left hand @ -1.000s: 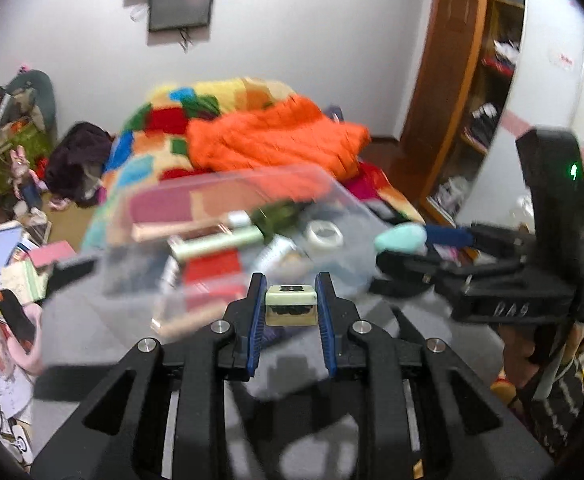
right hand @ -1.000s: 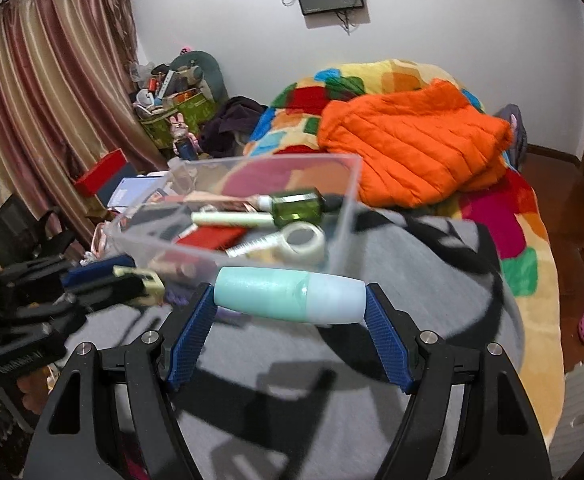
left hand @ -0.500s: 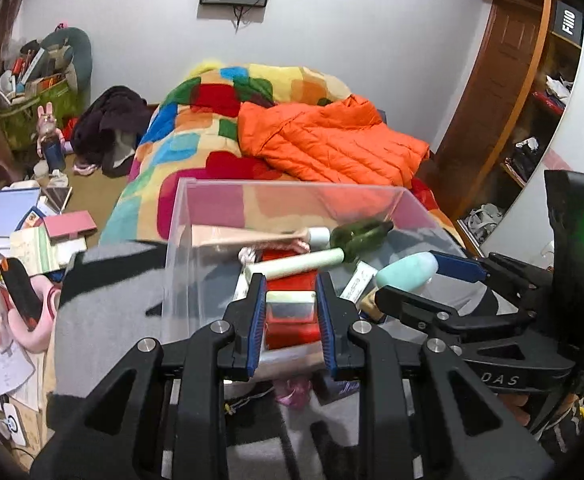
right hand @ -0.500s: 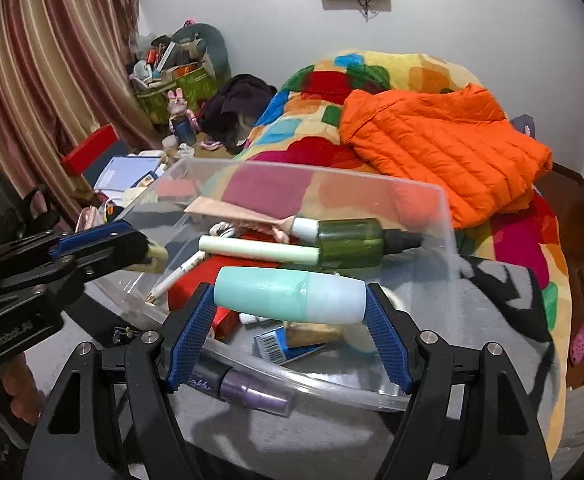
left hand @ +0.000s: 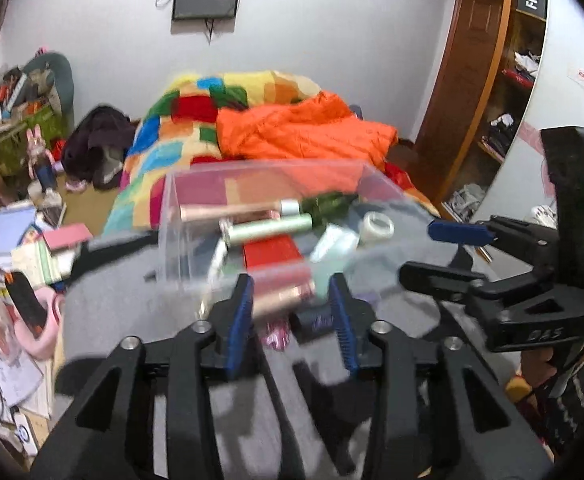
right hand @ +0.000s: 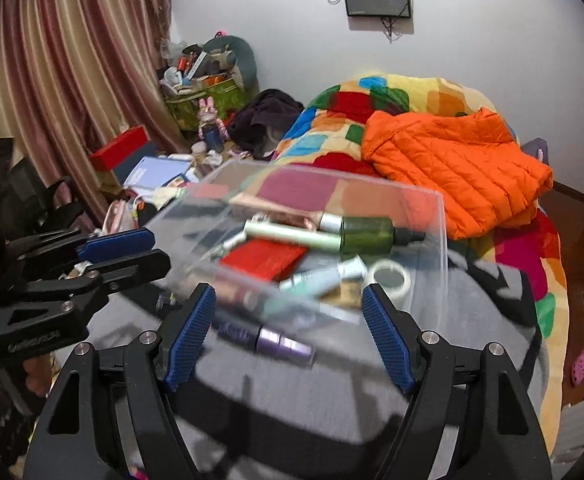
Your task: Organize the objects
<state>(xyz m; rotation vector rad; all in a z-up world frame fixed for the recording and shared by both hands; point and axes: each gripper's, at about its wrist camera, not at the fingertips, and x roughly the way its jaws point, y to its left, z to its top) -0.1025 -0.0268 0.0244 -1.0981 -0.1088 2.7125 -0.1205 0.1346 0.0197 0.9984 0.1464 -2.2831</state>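
Both grippers now stand empty: the small pale block formerly pinched in the left gripper (left hand: 290, 316) and the mint tube formerly carried crosswise in the right gripper (right hand: 288, 330) are gone from between the pads, and both tools sit back from the box.

Left gripper: jaws parted to a middling gap, blue pads (left hand: 239, 326) bare, hovering over the near edge of the clear plastic box (left hand: 172, 240).
Right gripper: jaws spread wide, nothing between them, hovering over the near wall of the clear plastic box (right hand: 436, 240); it also shows side-on at the right of the left wrist view (left hand: 448, 254).

Contents of box, lying loose:
- mint tube (right hand: 324, 276), on its side near the front, tilted;
- red flat case (right hand: 262, 258), at the centre;
- dark green bottle (right hand: 368, 234), on its side toward the back;
- pale green stick (right hand: 292, 234), lying just in front of the bottle;
- rose-gold tube (right hand: 276, 208), along the back;
- tape roll (right hand: 388, 278), at the right end.

Outside the box: purple-capped tube (right hand: 268, 340), on the grey blanket (right hand: 292, 392) just in front of the near wall, blurred.

Background: orange jacket (right hand: 456, 168) on a patchwork bedspread (right hand: 332, 120).
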